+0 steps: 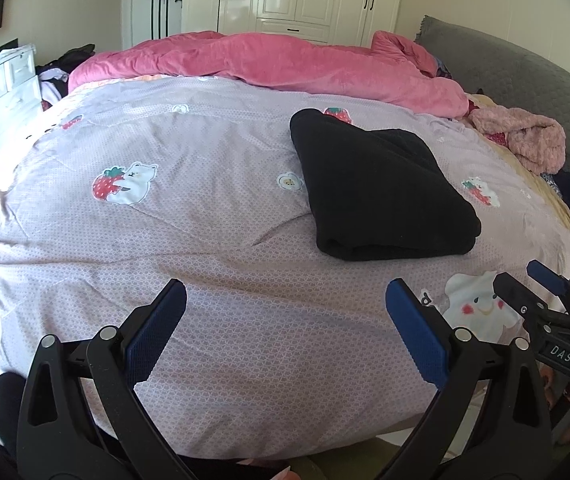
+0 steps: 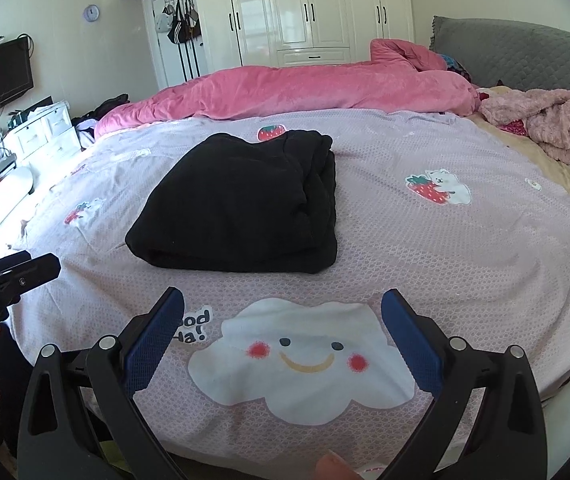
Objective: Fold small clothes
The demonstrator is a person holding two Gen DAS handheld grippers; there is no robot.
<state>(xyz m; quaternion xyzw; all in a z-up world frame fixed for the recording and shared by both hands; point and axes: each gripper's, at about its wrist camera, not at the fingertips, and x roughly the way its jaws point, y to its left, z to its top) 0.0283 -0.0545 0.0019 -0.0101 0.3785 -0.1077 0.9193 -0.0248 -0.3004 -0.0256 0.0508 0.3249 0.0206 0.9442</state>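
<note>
A black garment (image 1: 377, 188) lies folded into a thick rectangle on the lilac printed bedspread (image 1: 205, 240); it also shows in the right wrist view (image 2: 245, 204). My left gripper (image 1: 287, 304) is open and empty, held over the bedspread near the bed's front edge, short and left of the garment. My right gripper (image 2: 283, 308) is open and empty, over a white cloud print, just short of the garment. The right gripper also shows at the right edge of the left wrist view (image 1: 533, 284). The left gripper shows at the left edge of the right wrist view (image 2: 17, 276).
A rumpled pink duvet (image 2: 305, 88) lies across the far side of the bed. A fluffy pink garment (image 2: 545, 120) sits at the far right by a grey headboard (image 2: 517, 52). White drawers (image 2: 41, 136) stand left of the bed, white wardrobes (image 2: 309, 8) behind it.
</note>
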